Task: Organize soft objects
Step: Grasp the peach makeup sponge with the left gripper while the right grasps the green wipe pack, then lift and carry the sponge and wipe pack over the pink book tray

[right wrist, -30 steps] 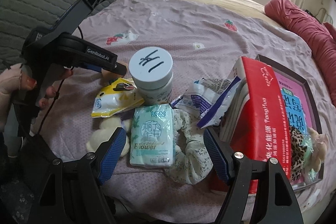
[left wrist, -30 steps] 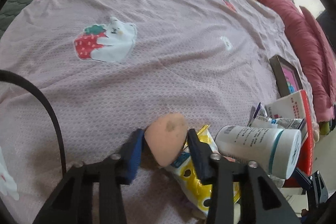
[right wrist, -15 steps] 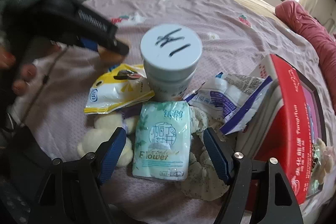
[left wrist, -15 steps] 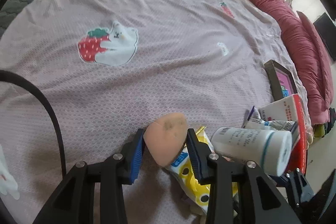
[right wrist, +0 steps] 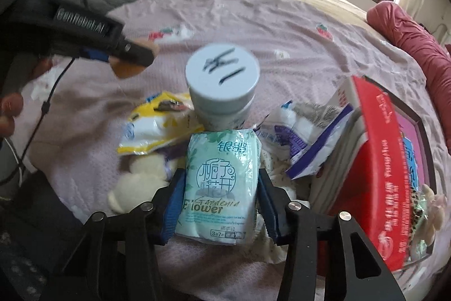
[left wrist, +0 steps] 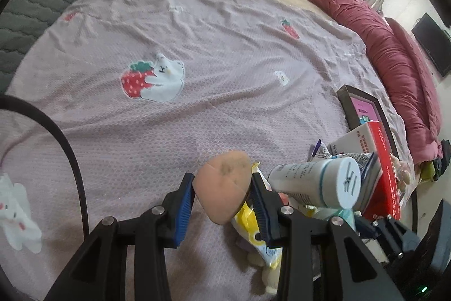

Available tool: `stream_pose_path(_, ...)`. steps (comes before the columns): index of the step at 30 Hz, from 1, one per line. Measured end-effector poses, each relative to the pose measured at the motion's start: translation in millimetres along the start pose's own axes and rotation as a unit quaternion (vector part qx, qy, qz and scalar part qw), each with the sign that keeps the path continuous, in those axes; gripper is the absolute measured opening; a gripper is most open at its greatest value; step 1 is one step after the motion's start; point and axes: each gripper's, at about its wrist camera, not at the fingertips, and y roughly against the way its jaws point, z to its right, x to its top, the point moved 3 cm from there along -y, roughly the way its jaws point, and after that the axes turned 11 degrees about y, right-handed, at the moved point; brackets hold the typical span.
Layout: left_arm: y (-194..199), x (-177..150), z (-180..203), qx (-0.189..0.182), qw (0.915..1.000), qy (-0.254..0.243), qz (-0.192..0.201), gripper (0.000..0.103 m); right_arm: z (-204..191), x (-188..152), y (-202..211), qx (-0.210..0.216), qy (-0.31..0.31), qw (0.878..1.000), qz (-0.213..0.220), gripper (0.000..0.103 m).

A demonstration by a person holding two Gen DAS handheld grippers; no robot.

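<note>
While the left hand-held gripper (left wrist: 222, 200) pinches a peach sponge (left wrist: 224, 188), the right hand-held gripper (right wrist: 221, 205) clamped on a tissue pack (right wrist: 220, 188) above the bed (right wrist: 282, 24).

Two black, angular-framed tools, left tool (left wrist: 222, 205) and right tool (right wrist: 220, 205), each with ribbed blue pads (left wrist: 183, 209) lining the fingers and silver round screws (right wrist: 293, 205) at the joints. White lettering along the left tool's body. Thin black cable (left wrist: 67, 148) looping beside it. Bare fingertips (right wrist: 11, 106) with reddish nails.
</note>
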Motion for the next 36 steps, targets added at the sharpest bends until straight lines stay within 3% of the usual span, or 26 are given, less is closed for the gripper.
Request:
stream_pose_path(14, 53, -27, 31, -0.001, 0.9988, -0.032, 0.036, 0.040, 24, 7, 74, -0.018, -0.048, 0.996, 0.070, 0.051)
stream_pose_path(36, 100, -62, 89, -0.002, 0.9928, -0.099, 0.067, 0.040, 29, 8, 130, -0.038, -0.064, 0.990, 0.124, 0.051)
